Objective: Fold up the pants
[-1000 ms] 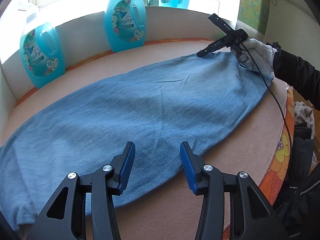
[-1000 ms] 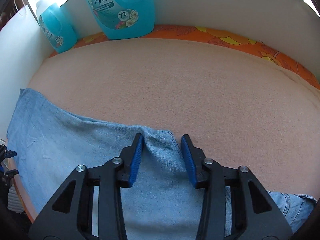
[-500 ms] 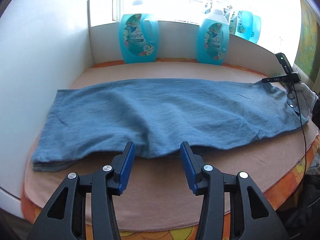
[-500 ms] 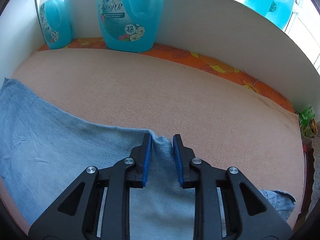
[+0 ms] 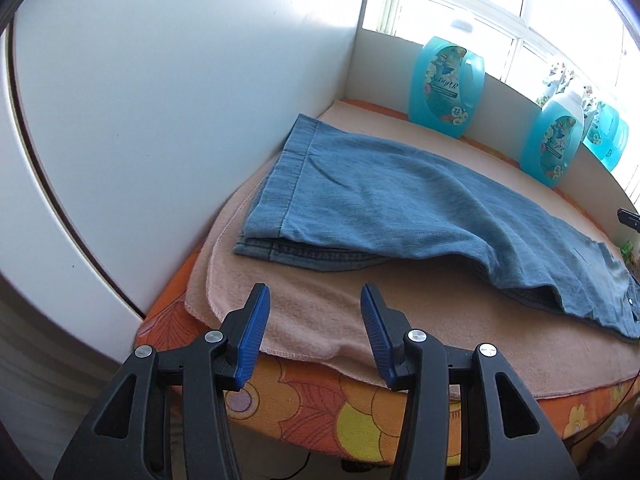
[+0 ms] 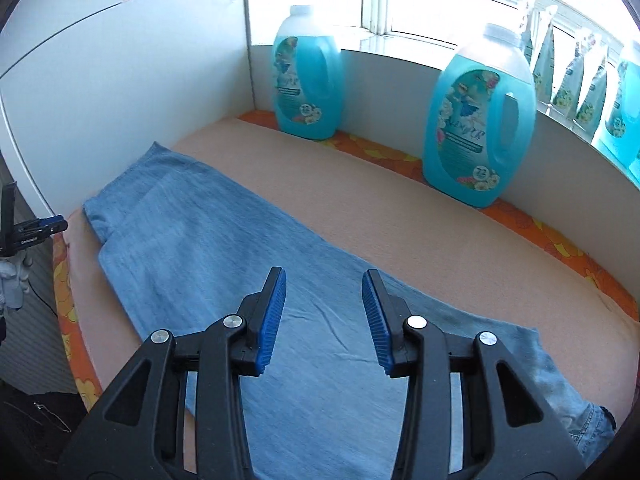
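Note:
Blue denim pants (image 5: 392, 204) lie flat, folded lengthwise, on a peach blanket (image 5: 420, 320). The leg hems are near the white wall at the left. My left gripper (image 5: 315, 332) is open and empty, off the front left corner, short of the hems. In the right wrist view the pants (image 6: 208, 248) stretch away to the left. My right gripper (image 6: 324, 320) is open and empty, hovering above the denim near the waist end. The left gripper (image 6: 48, 224) shows at that view's left edge.
Blue detergent bottles (image 5: 446, 86) (image 6: 478, 128) stand along the low white back wall under the window. A white panel (image 5: 160, 100) bounds the left side. An orange flowered cover (image 5: 340, 408) lies under the blanket at the front edge.
My right gripper has opened and let go of the waist edge, then lifted back. My left gripper has swung left to the hem end of the pants.

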`<state>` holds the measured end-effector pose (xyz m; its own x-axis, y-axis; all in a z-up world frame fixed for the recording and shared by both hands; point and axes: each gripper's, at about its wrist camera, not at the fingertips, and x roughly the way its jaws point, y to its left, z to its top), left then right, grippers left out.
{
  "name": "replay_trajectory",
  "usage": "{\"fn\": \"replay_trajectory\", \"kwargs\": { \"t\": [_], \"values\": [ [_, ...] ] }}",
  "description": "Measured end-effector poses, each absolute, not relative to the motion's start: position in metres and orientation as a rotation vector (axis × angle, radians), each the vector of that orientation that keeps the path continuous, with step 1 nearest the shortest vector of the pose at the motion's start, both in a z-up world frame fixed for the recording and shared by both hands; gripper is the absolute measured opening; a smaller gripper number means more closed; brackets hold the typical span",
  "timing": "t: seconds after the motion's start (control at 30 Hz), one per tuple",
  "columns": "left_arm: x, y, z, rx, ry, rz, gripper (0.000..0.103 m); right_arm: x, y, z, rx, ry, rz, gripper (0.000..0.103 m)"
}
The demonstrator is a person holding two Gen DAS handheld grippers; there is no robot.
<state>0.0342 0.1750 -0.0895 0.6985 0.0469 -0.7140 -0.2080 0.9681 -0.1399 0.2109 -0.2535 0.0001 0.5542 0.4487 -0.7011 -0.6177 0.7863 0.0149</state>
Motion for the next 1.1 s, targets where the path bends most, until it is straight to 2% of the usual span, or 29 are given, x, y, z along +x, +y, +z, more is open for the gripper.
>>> {"fn": "replay_trajectory", "kwargs": {
  "t": [0.27, 0.73, 0.77, 0.87, 1.1],
  "values": [
    [0.002, 0.189, -0.094, -0.26, 0.755, 0.14, 0.046, 0.185, -0.102, -0.008, -0.372, 0.738, 0.931, 0.042],
    [-0.049, 0.184, -0.099, -0.196, 0.757, 0.135, 0.046, 0.149, 0.143, -0.072, -0.615, 0.802, 1.233, 0.042],
    [-0.051, 0.183, -0.1, -0.192, 0.76, 0.13, 0.046, 0.147, 0.157, -0.078, -0.638, 0.808, 1.24, 0.043],
    [-0.06, 0.183, -0.102, -0.207, 0.761, 0.117, 0.046, 0.142, 0.188, -0.095, -0.694, 0.824, 1.242, 0.052],
    [-0.074, 0.195, -0.106, -0.248, 0.749, 0.126, 0.046, 0.131, 0.232, -0.122, -0.832, 0.838, 1.21, 0.053]
  ]
}}
